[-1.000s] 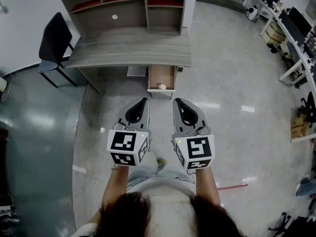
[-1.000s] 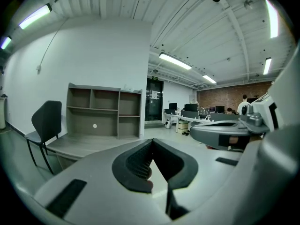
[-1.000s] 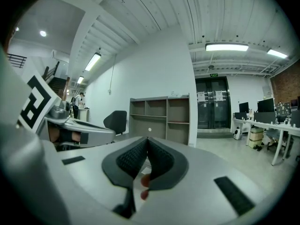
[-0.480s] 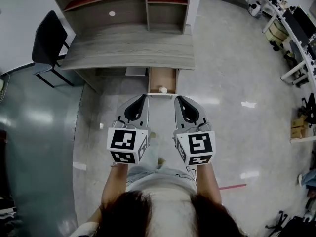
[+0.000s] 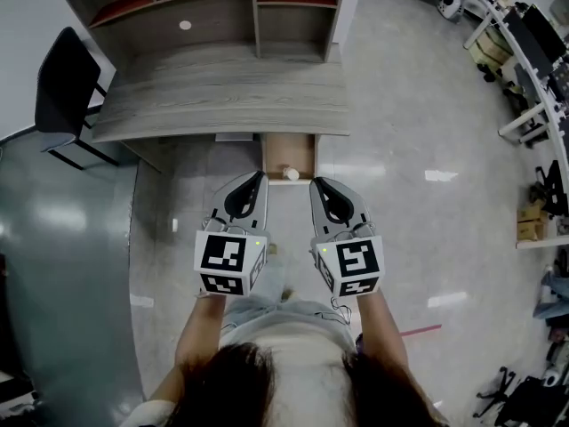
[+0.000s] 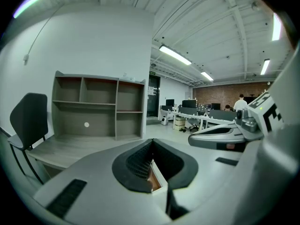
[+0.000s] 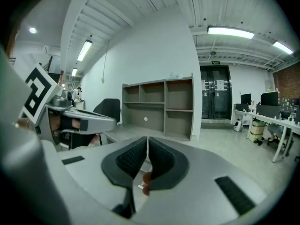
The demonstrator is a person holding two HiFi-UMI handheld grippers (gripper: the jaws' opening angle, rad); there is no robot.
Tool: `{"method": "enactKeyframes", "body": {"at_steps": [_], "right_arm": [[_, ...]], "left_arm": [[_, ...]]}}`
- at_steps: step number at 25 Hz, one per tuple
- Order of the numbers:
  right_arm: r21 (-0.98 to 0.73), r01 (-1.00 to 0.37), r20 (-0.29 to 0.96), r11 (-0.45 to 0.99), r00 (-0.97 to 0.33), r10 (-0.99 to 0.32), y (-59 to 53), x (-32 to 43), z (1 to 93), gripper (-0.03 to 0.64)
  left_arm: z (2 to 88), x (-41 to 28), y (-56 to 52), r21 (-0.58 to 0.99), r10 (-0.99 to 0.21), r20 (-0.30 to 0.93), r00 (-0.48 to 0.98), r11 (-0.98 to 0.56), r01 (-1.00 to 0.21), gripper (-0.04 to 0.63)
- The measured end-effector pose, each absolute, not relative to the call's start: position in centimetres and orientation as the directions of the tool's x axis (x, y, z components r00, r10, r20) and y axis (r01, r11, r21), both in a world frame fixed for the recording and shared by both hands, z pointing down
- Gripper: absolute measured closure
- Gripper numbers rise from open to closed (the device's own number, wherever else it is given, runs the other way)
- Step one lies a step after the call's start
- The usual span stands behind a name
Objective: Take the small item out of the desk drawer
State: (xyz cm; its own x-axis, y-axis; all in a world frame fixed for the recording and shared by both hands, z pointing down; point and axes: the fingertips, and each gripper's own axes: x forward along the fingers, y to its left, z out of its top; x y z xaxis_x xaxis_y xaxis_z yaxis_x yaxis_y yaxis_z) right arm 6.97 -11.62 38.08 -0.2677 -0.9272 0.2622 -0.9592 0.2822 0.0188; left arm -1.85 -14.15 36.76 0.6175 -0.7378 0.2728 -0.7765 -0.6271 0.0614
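Open-plan office: rows of monitor workstations (image 5: pixel 533 47) at right, black chair (image 5: pixel 60 85), shelving unit (image 5: pixel 213 3), ceiling strip lights (image 7: pixel 230 31), polished floor (image 5: pixel 418 140).

- The left gripper (image 5: pixel 260 179) is held out in front of the person's torso, its jaws together with nothing between them.
- The right gripper (image 5: pixel 315 182) sits just beside it on the right, its jaws likewise pressed together and empty.
- Both grippers point toward the far side, their tips leaning slightly toward each other.
- The left forearm (image 5: pixel 201 332) and the right forearm (image 5: pixel 380 327) are bare and reach forward roughly parallel.
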Motion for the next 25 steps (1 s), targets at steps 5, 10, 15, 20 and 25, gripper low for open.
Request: {"method": "enactKeyframes", "body": {"at_steps": [5,10,15,20,25], "right_arm": [[0.040,-0.956,0.306,0.290,-0.265,-0.914,-14.2,5.8,40.0,0.588],[0.065,-0.955,0.352,0.290,-0.250,-0.902,-16.5,4.4,42.6,0.588],[0.088,-0.957,0.402,0.278,-0.221,-0.889,-18.2,4.1,45.0,0.588],[0.083,-0.962,0.461,0.261,-0.195,-0.866,-18.7,5.2,47.5,0.588],[0.077,-0.960,0.516,0.271,-0.194,-0.835,-19.7,5.8,50.2,0.588]], "left_arm": [[38.2,-2.0,-17.2,0.073,-0.713,0.285,0.641,-0.650,-0.756,0.581],[40.3,-2.2,-19.6,0.085,-0.677,0.308,0.669,-0.680,-0.728,0.581],[42.0,-2.4,-21.5,0.100,-0.653,0.324,0.685,-0.696,-0.711,0.581],[43.5,-2.1,-22.6,0.123,-0.643,0.332,0.690,-0.696,-0.708,0.581],[45.8,-2.2,-23.9,0.138,-0.643,0.352,0.680,-0.683,-0.717,0.581]]}}
